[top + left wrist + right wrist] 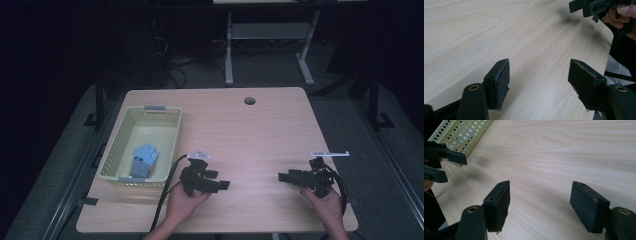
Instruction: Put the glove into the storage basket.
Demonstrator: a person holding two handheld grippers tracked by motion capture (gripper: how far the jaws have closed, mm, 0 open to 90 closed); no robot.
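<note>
Pale green perforated basket point(172, 131) sits by the left edge of the tabletop point(260, 135), toward the near-left corner. Inside it, at the near end, lies a blue glove point(143, 159) w/ a grey cuff, flat on the basket floor, fingers pointing to the far edge.

Left claw point(223, 185) rests low over the tabletop near the front edge, just right of the basket's near-right corner, tips pointing right. Left gripper view: jaws spread wide apart, nothing between them, bare wood beneath. Released, empty.

Right claw point(283, 176) near the front edge toward the right corner, tips pointing left at the other one; well apart from the basket. Right gripper view: jaws likewise splayed, nothing held, basket wall point(461, 135) visible off at the upper left. Released, empty.

Judgement on progress: the glove is in the basket and no other loose item shows on the wood (just a round cable hole near the far edge). Both claws are off the glove w/ hands parked at the front. Reads as the putting-away step done, prob. nothing left unless the glove is meant to come out again; can't tell which from this alone.
</note>
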